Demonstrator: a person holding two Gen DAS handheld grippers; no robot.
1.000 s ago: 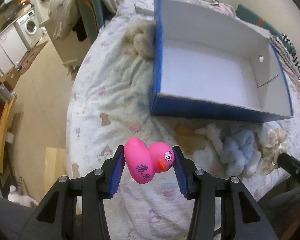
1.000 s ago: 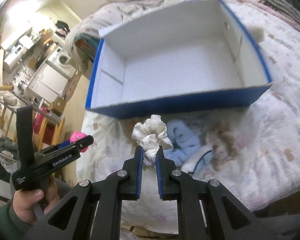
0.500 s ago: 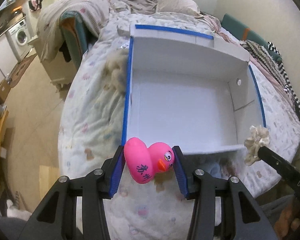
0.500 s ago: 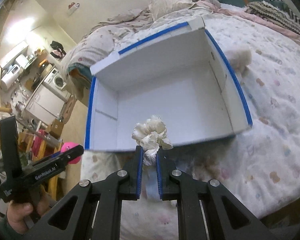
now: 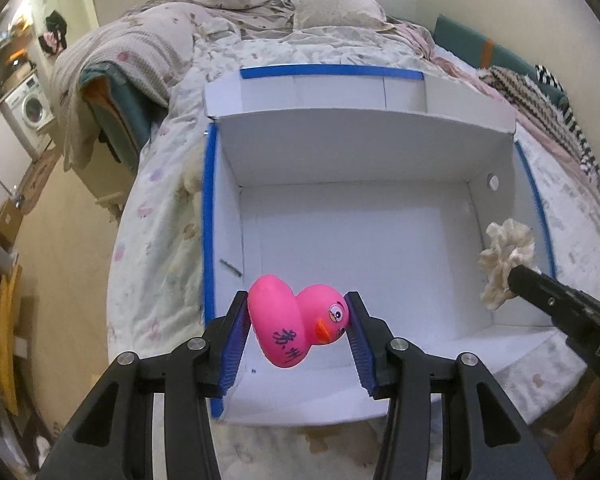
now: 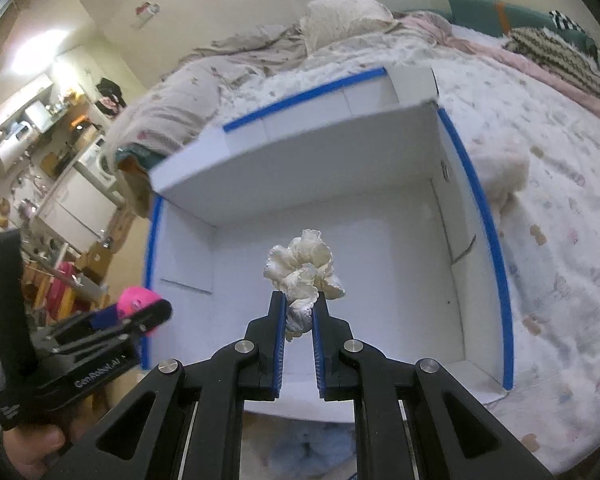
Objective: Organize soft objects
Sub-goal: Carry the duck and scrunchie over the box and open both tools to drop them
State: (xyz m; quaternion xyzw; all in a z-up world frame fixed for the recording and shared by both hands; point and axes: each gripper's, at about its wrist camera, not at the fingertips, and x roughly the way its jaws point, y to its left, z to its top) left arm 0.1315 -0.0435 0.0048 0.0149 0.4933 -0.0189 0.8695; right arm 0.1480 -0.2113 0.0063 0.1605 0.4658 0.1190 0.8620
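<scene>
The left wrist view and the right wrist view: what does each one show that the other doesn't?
Only the left wrist view shows the pink rubber duck whole, face and dark writing included, clamped in the left gripper. Only the right wrist view shows the person's hand holding that gripper's handle, and the fluffy cream object on the bedspread beside the box. Both show the empty white box with blue edges on the bed, the washing machine in the background, and the cream scrunchie pinched in the right gripper.
</scene>
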